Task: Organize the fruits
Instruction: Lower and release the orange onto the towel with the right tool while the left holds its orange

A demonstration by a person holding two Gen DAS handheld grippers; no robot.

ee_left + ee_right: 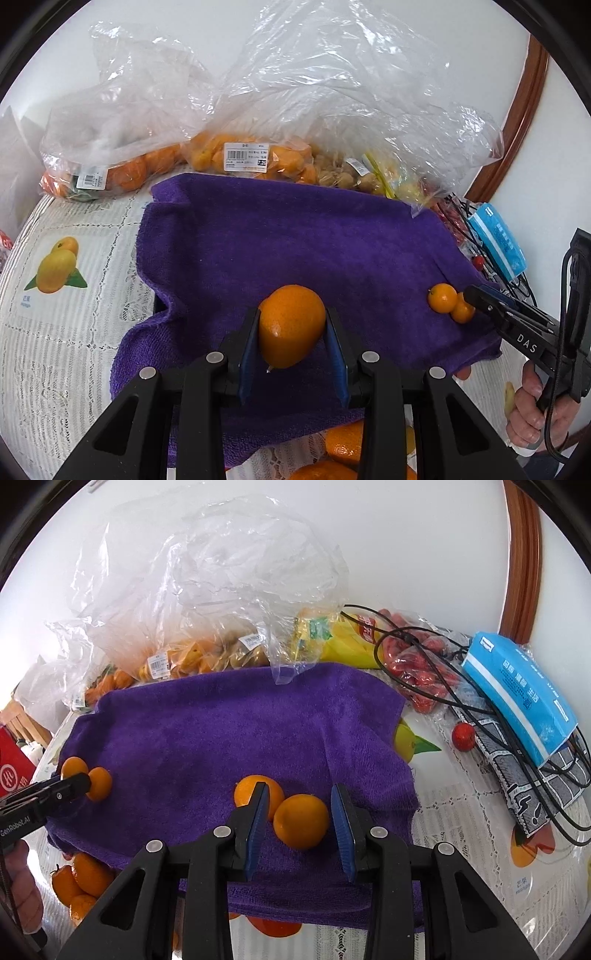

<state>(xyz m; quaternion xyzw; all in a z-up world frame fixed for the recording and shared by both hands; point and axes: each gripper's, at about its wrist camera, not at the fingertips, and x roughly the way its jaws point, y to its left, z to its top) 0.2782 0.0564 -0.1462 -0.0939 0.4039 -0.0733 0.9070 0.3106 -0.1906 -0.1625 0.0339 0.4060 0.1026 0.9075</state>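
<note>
Left claw (291,314): pinching an orange (291,332) across its middle, both blue pads pressed to the skin, stem end towards me. It hangs over the near half of the towel (295,240).

Right claw (300,786): spread. A second orange (301,821) lies on the towel between the pads, with a thin gap on each side, so I read no grip. A third orange (245,788) sits just behind the left pad, touching the second.

Step, as I judge it: gathering oranges in a group on the towel.
- I'd bring the left one down until it rests on the pile before easing the pads apart. Dropped, it will roll.
- Set it against fruit already down, so neighbours chock it.
- Keep the squeeze light: the peel looks thin and will bruise.
- Draw the right claw straight back. A sideways swing would knock the pair.

Materials:
- Oranges: small, glossy, finely pitted, and round to slightly egg-shaped.
- Towel: purple terry with a deep nap, rumpled at the edges. Should brake rolling.
- Surface (55,350): lace cloth with fruit prints under a clear cover, slicker, I'd guess.
- Bags (258,110): thin crinkled clear plastic with price labels, holding more fruit at the towel's far edge.
- Loose oranges (85,878) sit off the near corner, still to sort.
</note>
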